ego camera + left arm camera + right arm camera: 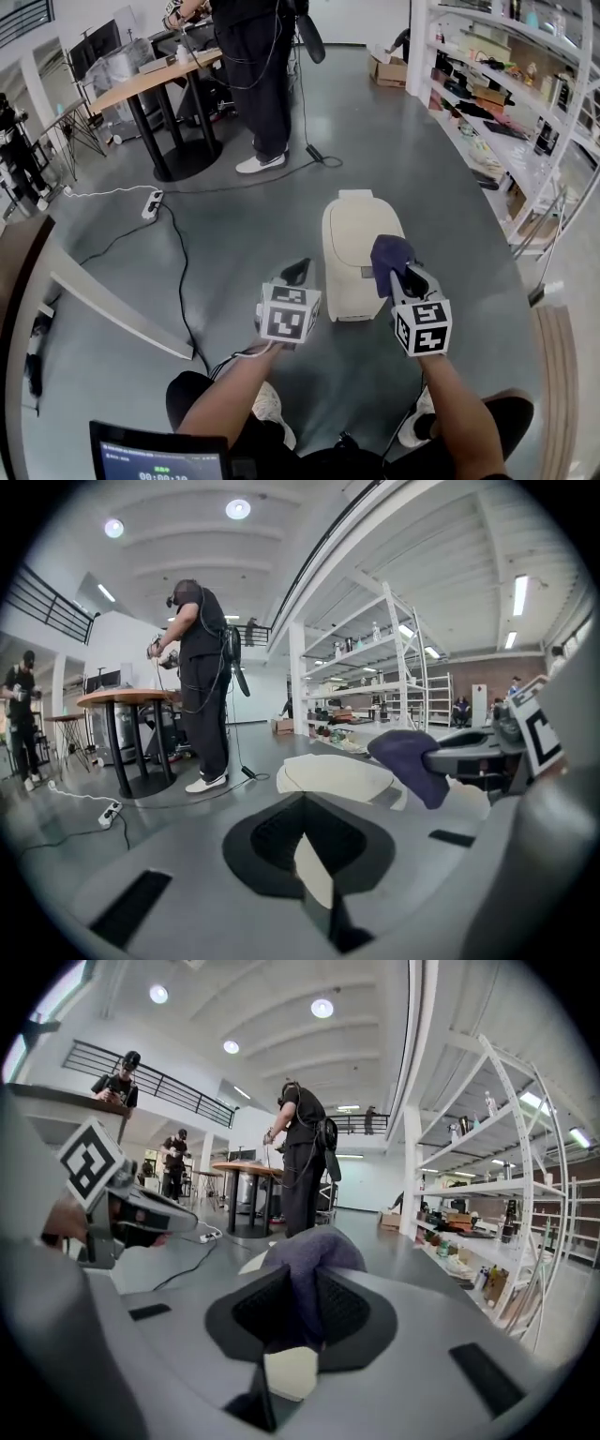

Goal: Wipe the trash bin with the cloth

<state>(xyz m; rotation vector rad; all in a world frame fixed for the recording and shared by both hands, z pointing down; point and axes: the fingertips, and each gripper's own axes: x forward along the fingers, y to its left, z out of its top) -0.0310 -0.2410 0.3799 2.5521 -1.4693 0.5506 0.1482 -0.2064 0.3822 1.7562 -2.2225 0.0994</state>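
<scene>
A cream trash bin (349, 246) with a closed lid stands on the grey floor in front of me. My right gripper (401, 272) is shut on a purple cloth (388, 257), held over the bin's right side near its front. In the right gripper view the cloth (314, 1246) bulges out from between the jaws. My left gripper (298, 274) hovers just left of the bin with its jaws closed on nothing. The left gripper view shows the bin lid (328, 775) ahead and the cloth (408, 757) at the right.
A person in dark clothes (258, 84) stands by a round-based table (159, 80) at the back. A power strip (152, 203) and cables lie on the floor at the left. Shelving (506, 112) lines the right side, and a cardboard box (389, 67) sits beyond it.
</scene>
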